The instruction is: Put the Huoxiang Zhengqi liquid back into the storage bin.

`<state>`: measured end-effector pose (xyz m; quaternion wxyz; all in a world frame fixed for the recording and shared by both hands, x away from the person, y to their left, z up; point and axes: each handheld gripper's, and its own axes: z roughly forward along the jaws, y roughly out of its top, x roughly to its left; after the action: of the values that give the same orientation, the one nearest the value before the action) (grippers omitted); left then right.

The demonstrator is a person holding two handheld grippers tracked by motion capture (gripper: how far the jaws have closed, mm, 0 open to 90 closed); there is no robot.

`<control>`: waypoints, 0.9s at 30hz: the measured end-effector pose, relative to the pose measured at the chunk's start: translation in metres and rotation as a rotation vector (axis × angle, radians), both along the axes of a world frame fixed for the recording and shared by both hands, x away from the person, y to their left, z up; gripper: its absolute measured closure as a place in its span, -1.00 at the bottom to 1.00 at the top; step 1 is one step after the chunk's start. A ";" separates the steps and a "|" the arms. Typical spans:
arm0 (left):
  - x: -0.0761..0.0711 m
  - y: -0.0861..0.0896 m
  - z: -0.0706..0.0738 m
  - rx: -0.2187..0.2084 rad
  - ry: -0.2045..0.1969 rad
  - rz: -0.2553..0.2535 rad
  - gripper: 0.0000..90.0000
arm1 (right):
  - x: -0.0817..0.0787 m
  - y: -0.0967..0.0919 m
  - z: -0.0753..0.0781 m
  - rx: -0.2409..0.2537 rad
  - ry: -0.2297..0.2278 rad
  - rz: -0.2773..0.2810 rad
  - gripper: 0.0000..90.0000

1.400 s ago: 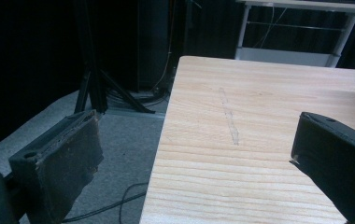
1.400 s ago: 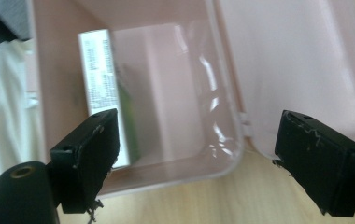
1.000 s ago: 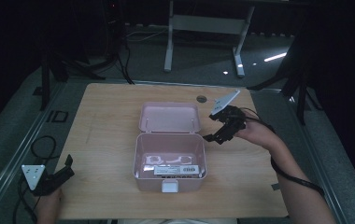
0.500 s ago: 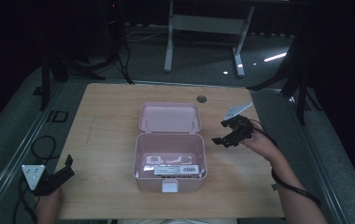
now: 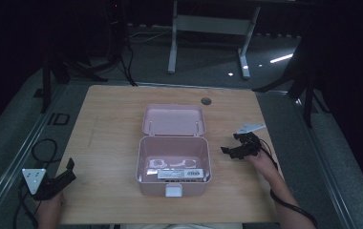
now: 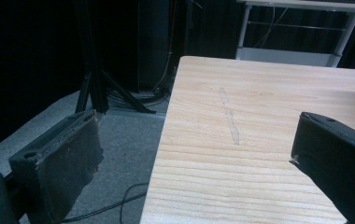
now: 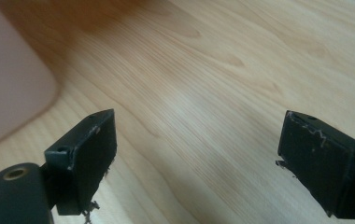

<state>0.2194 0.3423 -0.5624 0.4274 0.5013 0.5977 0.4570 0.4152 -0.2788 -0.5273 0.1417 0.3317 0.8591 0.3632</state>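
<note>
A pink box (image 5: 174,164) sits open at frame centre on the tabletop (image 5: 112,124) (papers inside). The right gripper (image 5: 231,151), just right of it, has fingers wide and empty. The left gripper (image 5: 67,171), lower left at the tabletop's edge, is likewise wide and holds nothing.

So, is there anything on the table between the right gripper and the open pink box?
Nothing visible. The right gripper, jaws open and empty, sits just right of the pink box, with bare table between them.
</note>
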 end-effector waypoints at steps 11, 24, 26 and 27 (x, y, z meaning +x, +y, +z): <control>0.000 0.000 0.000 -0.002 -0.001 0.000 -0.95 | -0.010 -0.018 -0.022 0.053 -0.089 -0.156 -0.75; 0.000 0.000 0.000 -0.002 -0.001 -0.001 -0.95 | -0.020 -0.036 -0.013 0.073 -0.140 -0.256 -0.75; 0.000 0.000 0.000 -0.001 -0.001 -0.001 -0.95 | -0.021 -0.042 -0.012 0.090 -0.151 -0.276 -0.75; 0.000 0.000 0.000 -0.001 -0.001 -0.001 -0.95 | -0.021 -0.042 -0.012 0.090 -0.151 -0.276 -0.75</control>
<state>0.2195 0.3424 -0.5624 0.4283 0.5010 0.5974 0.4568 0.3939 -0.3206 -0.5396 0.2394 0.4245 0.7750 0.4024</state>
